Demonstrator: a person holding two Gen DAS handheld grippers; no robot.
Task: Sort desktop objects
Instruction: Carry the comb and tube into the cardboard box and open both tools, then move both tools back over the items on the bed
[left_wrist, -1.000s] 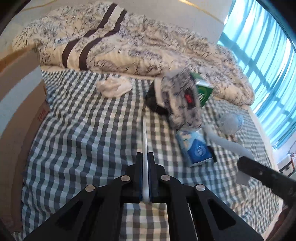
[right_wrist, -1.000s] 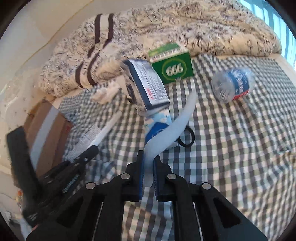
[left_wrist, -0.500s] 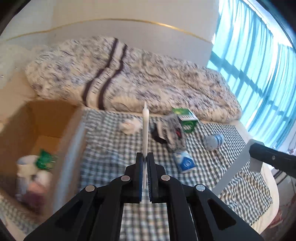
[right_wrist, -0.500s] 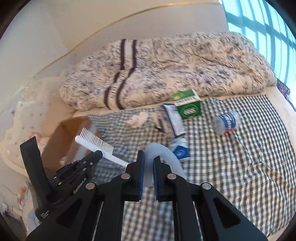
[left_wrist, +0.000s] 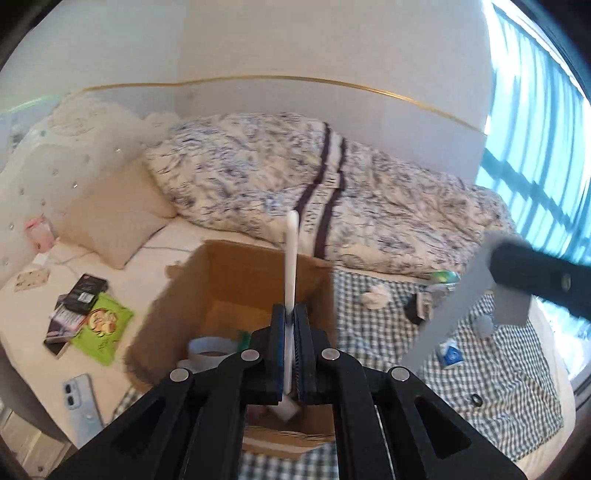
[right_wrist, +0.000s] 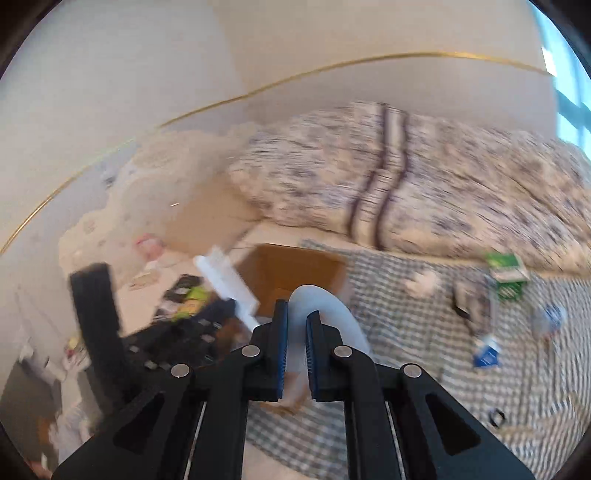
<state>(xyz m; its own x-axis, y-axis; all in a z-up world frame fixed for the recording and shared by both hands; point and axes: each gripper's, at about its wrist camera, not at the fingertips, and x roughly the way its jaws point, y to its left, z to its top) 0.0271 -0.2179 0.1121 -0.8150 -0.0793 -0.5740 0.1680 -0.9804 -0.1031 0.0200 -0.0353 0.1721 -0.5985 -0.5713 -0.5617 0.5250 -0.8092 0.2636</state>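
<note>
Cardboard box (left_wrist: 258, 280) now fills the middle of the left wrist view, where a second ago only the checked sheet (left_wrist: 509, 373) and the scattered items lay ahead; both hand-held tools have risen and swung toward the box since then, and the right wrist view is smeared by the motion. The left gripper (left_wrist: 291, 354) has its fingers pressed narrowly on a white comb (left_wrist: 291, 266), seen edge-on as a thin white stick standing up from the pads over the open box; in the right wrist view the same comb's (right_wrist: 227, 284) teeth show, jutting up from that tool. The right gripper (right_wrist: 296, 347) has its fingers closed tight on a pale, translucent curved strip (right_wrist: 332, 314), which arches out over the near edge of the box (right_wrist: 295, 266); from the left view the strip (left_wrist: 454, 299) appears as a grey slanting blade held at the right. Inside the box sit a white cup (left_wrist: 208, 350) and something green, not clearly readable. Left behind on the checked sheet are a green carton (right_wrist: 508, 271), a crumpled white tissue (right_wrist: 421, 282), a blue-and-white packet (right_wrist: 487, 352) and a plastic bottle (right_wrist: 548, 319), all blurred. A patterned duvet (left_wrist: 332, 192) is heaped along the wall behind.
</note>
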